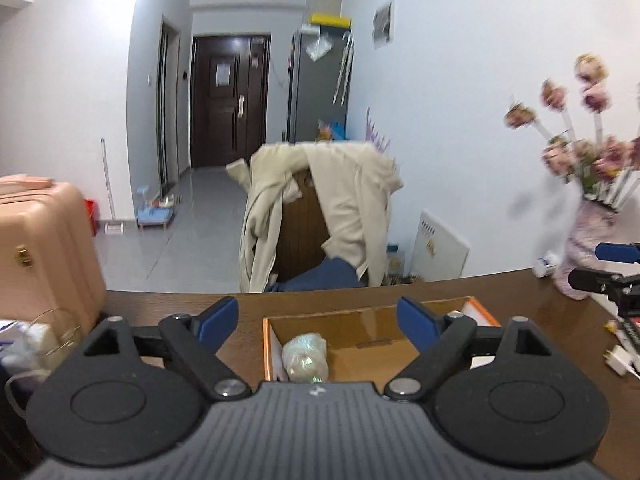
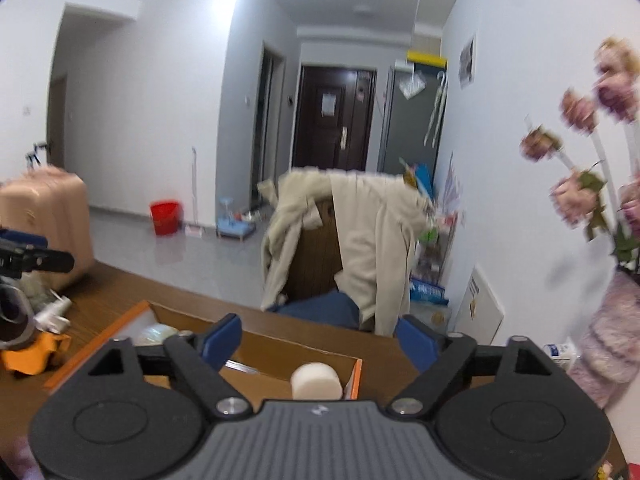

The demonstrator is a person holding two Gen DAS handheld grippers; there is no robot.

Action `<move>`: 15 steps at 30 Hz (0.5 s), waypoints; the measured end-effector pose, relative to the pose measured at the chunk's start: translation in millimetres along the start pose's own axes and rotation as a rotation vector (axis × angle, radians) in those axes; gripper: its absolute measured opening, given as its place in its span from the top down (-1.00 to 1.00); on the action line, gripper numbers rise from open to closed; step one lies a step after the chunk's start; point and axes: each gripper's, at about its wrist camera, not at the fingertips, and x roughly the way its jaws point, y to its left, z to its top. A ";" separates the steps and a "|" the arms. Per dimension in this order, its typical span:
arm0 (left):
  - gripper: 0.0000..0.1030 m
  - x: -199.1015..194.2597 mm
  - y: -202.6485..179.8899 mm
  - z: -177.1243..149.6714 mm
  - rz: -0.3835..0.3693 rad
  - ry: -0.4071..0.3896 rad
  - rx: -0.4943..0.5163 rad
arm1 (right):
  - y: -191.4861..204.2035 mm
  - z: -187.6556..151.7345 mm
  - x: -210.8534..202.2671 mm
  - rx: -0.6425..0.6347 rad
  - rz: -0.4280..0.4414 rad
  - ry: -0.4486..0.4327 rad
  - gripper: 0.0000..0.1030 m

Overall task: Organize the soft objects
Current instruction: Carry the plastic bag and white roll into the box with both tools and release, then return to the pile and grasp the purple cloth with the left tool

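Two grippers hang above a brown table (image 1: 248,304) that carries an open cardboard box (image 1: 376,320) with an orange rim.

In the left wrist view, the left gripper (image 1: 318,322) has its blue-tipped jaws spread wide with nothing between them. Below the gap, a pale shiny wrapped bundle (image 1: 306,358) lies in the near left corner of the box. Beyond the table stands a chair (image 1: 304,220) draped with a beige jacket (image 1: 352,200). A pink suitcase (image 1: 44,248) sits at the left, and a vase of pink flowers (image 1: 588,240) stands on the table at the right, blurred. The right gripper's tips show at the right edge, beside the vase.

In the right wrist view, the right gripper (image 2: 318,342) also has its jaws spread and empty. A white roll (image 2: 316,380) rests in the near right corner of the box, against its wall. The shiny bundle shows at the box's left end. A crumpled orange thing (image 2: 32,354) lies on the table at the left, near the left gripper's body.
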 end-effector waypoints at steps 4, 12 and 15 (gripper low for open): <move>-0.82 -68.1 -6.5 -29.4 -0.002 -0.055 -0.001 | 10.6 -17.2 -63.3 0.003 0.050 -0.023 -0.76; -1.00 -190.0 -24.5 -121.0 0.039 -0.184 0.074 | 52.0 -95.8 -181.1 -0.034 0.063 -0.210 -0.95; -1.00 -219.8 -26.5 -157.7 0.044 -0.200 0.063 | 66.8 -128.1 -213.9 -0.033 0.054 -0.236 -0.99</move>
